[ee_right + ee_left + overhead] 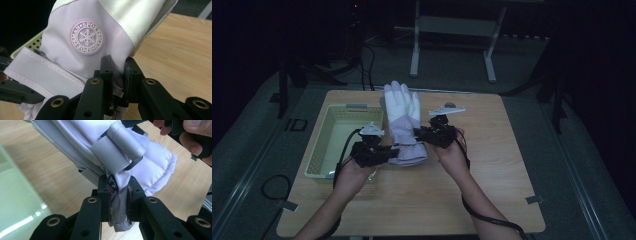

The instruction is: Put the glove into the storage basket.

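Note:
A white and pale lilac ski glove (403,120) is held up over the middle of the wooden table, fingers pointing away. It carries a round snowflake badge (86,37) and a wrist strap (112,155). My left gripper (384,153) is shut on the cuff fabric (119,202) at the glove's left side. My right gripper (424,134) is shut on the glove's edge (117,83) at its right side. The other gripper's jaw (15,90) shows at the left of the right gripper view.
A pale green plastic basket (328,145) sits on the table's left half, right beside the glove. The wooden table (492,165) has bare surface to the right and front. A metal frame (452,30) stands on the floor behind.

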Demonstrator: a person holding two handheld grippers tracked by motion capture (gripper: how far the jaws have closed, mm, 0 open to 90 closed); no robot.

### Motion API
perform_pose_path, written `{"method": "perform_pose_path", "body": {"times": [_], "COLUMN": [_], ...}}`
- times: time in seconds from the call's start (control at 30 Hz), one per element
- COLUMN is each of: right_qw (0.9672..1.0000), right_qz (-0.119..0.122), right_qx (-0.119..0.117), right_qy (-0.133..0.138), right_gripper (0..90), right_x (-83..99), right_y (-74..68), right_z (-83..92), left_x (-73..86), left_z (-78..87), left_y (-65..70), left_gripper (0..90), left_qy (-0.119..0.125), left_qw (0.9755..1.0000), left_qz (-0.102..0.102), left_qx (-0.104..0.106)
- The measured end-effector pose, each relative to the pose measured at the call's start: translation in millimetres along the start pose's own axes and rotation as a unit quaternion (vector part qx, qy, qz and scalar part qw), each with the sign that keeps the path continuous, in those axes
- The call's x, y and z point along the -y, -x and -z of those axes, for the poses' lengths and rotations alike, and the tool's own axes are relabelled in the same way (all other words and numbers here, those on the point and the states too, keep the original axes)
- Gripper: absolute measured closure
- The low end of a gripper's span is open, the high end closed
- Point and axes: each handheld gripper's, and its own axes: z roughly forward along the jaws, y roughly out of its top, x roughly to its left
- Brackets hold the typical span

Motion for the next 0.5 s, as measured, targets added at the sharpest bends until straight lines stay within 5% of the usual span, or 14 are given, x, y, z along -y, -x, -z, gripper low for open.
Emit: {"method": "perform_pose_path", "body": {"times": [0.07,0.5], "right_qw": [1.0000,0.9996], "right_qz": [0.003,0.006], "right_qx": [-0.002,-0.025], "right_qy": [0.000,0.011], "right_gripper": [79.6,79.6], "right_x": [-5.2,-26.4], "right_y": [-7.7,-59.5], "right_z": [-6.1,-52.3], "left_x": [2.2,22.2], "left_z": [7.1,59.7], "left_y": [-9.6,-55.3], "left_gripper": [77.4,77.4], "left_qy": [-0.002,-0.012], "left_qw": [0.9998,0.9997], "left_qz": [0.008,0.005], "left_qx": [0.016,-0.019]}}
